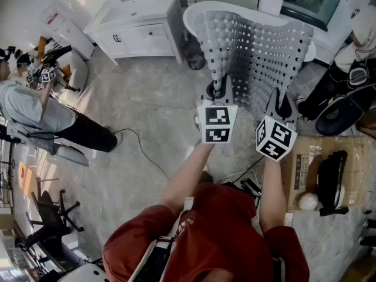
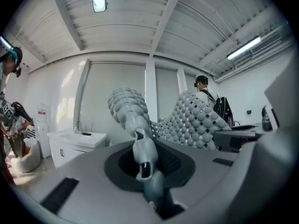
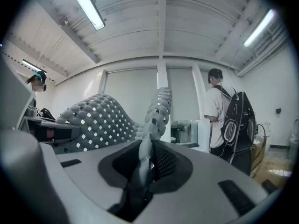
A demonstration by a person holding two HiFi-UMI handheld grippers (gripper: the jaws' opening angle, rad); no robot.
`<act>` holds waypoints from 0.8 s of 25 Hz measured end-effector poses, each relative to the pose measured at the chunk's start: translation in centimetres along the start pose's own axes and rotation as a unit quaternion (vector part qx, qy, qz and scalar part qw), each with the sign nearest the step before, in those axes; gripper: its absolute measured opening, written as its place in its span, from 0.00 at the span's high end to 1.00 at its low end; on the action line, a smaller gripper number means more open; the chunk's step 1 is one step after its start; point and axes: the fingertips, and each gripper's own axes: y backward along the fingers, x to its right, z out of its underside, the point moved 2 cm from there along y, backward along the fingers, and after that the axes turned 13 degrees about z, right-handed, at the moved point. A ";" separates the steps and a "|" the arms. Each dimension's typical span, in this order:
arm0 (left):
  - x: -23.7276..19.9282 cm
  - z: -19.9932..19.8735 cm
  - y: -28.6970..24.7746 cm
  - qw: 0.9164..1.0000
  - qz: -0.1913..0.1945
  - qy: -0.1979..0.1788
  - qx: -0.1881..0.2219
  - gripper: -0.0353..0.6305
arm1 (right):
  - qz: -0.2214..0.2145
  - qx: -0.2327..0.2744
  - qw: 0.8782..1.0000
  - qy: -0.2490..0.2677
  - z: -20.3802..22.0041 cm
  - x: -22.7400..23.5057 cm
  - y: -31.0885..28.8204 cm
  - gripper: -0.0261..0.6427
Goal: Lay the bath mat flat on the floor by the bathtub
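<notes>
The grey pebbled bath mat (image 1: 252,49), dotted with small holes, hangs spread in the air in front of me, held by one edge. My left gripper (image 1: 218,93) is shut on the mat's left corner and my right gripper (image 1: 286,106) on its right corner. In the left gripper view the mat's edge (image 2: 140,125) rises out of the closed jaws and curls over. In the right gripper view the mat (image 3: 100,118) stands pinched the same way. The white bathtub (image 1: 197,10) shows behind the mat, mostly hidden by it.
A white vanity cabinet (image 1: 141,25) stands at the back left, with a dark bin (image 1: 194,59) beside the tub. A seated person (image 1: 35,113) is at the left. A cable (image 1: 141,145) crosses the stone floor. A cardboard box (image 1: 302,169) and another person (image 1: 352,57) are at the right.
</notes>
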 end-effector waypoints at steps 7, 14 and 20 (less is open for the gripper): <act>-2.5 0.7 0.3 1.000 0.003 0.005 -0.001 0.88 | 0.004 -0.006 1.000 0.006 0.8 -2.0 -0.5 0.85; -5.4 0.7 0.2 1.000 0.003 0.005 0.007 0.88 | 0.008 -0.007 1.000 -0.006 0.6 -4.3 -1.9 0.86; -8.8 0.3 0.5 1.000 0.011 0.001 0.015 0.88 | 0.009 0.002 1.000 -0.007 0.1 -8.0 -2.7 0.85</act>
